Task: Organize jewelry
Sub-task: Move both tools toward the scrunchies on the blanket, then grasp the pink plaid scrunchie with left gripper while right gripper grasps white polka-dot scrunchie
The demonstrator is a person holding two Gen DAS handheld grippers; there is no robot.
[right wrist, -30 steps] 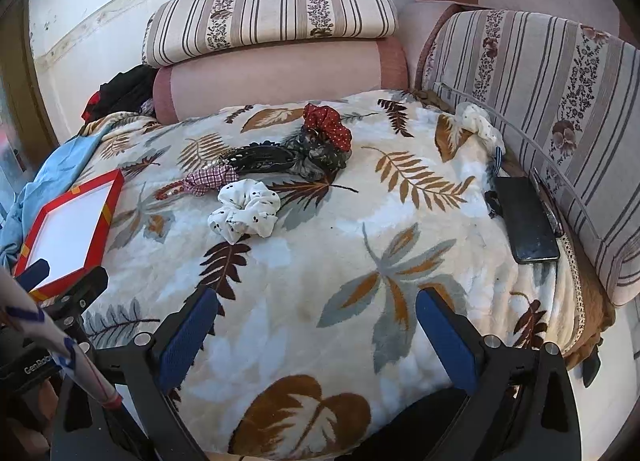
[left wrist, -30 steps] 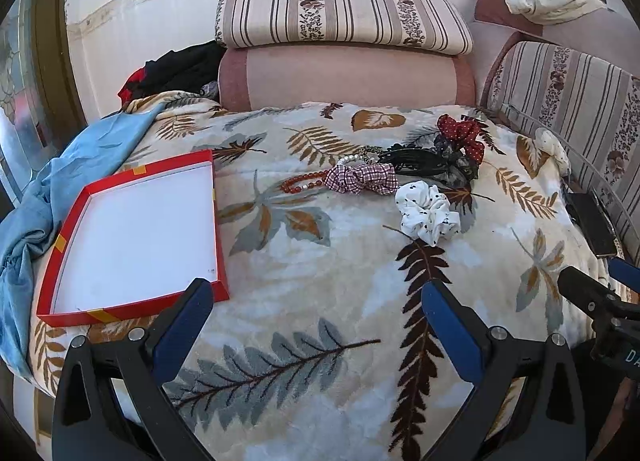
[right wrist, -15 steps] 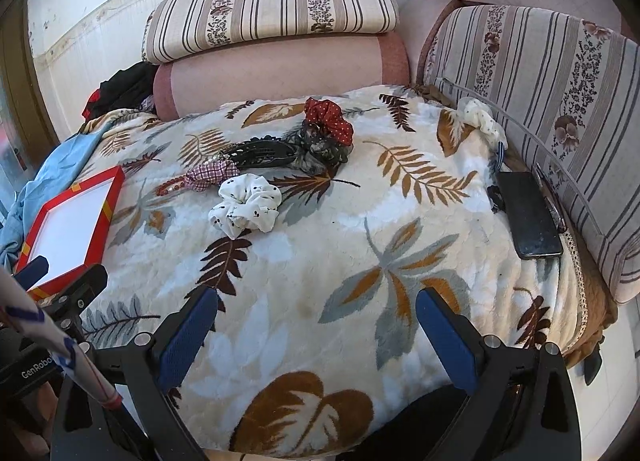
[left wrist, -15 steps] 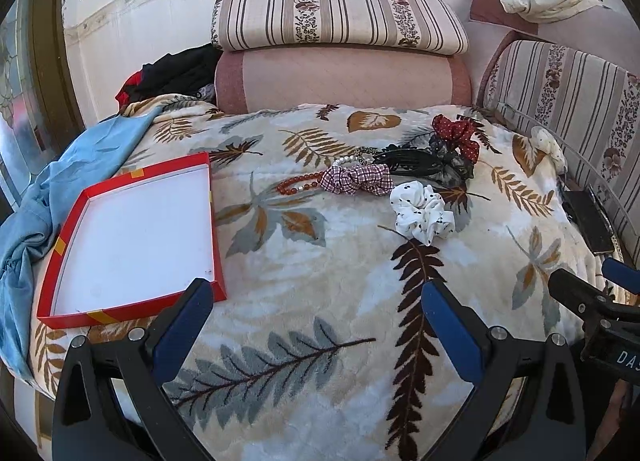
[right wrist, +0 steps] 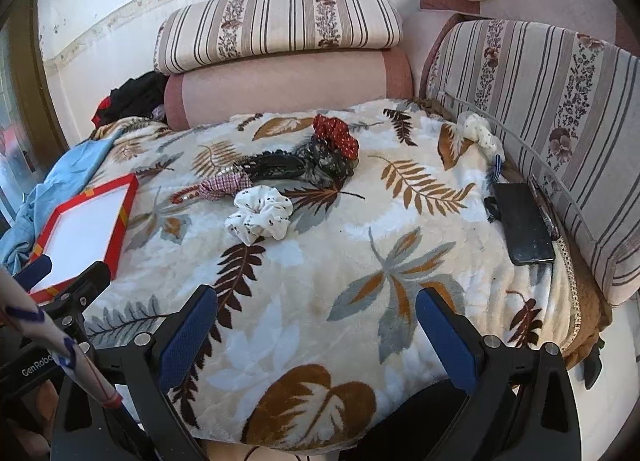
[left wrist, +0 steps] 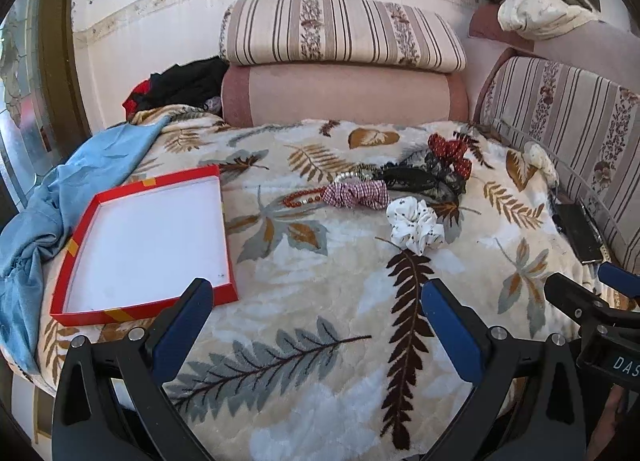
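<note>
1. Both claws stand wide open and hold nothing: the left claw hovers over the near part of the blanket just right of the red tray, and the right claw hangs over bare blanket nearer the sofa's right side.
2. Jewelry and hair pieces lie in one loose cluster mid-blanket – a white dotted scrunchie nearest, a checked bow touching a red bead string, dark lace pieces and a red dotted scrunchie behind.
3. My reading: nothing is sorted yet – the tray is empty, so this is the reach toward a first pick.
4. Next move likely calls for going forward to the white scrunchie, which sits slightly apart from the tangle.
5. Room is ample between claws and cluster; the phone lies near the right edge, well apart.
</note>
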